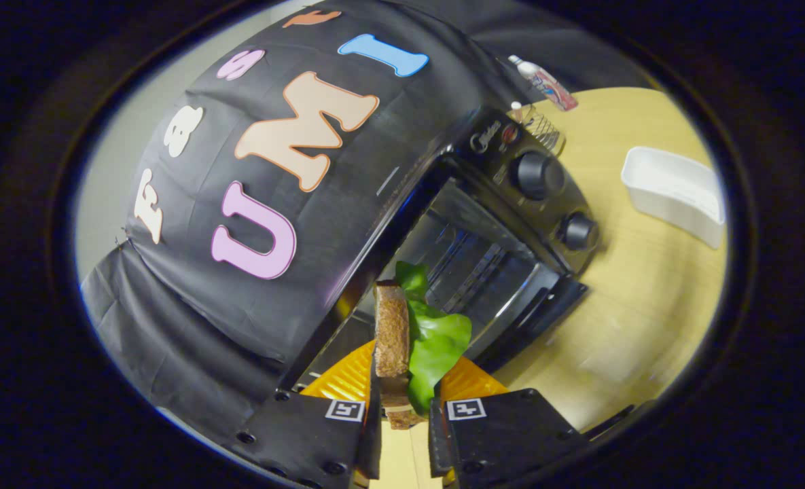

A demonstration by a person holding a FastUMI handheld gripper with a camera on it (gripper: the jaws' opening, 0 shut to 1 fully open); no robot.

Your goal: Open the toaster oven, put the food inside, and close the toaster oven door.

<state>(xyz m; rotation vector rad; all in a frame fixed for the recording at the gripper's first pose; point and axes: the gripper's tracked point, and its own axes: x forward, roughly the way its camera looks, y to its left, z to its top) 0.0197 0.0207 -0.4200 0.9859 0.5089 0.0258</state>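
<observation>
Between hand-held gripper (pixel 402 407) fingers, sandwich (pixel 412 339).

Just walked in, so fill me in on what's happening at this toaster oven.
The hand-held gripper is shut on a sandwich, a bread slice with green lettuce, held upright between its fingers. Just ahead, the toaster oven sits on the wooden table with its door already down, so the cavity is open. The food is not yet inside. A white tray lies beyond the oven.
</observation>
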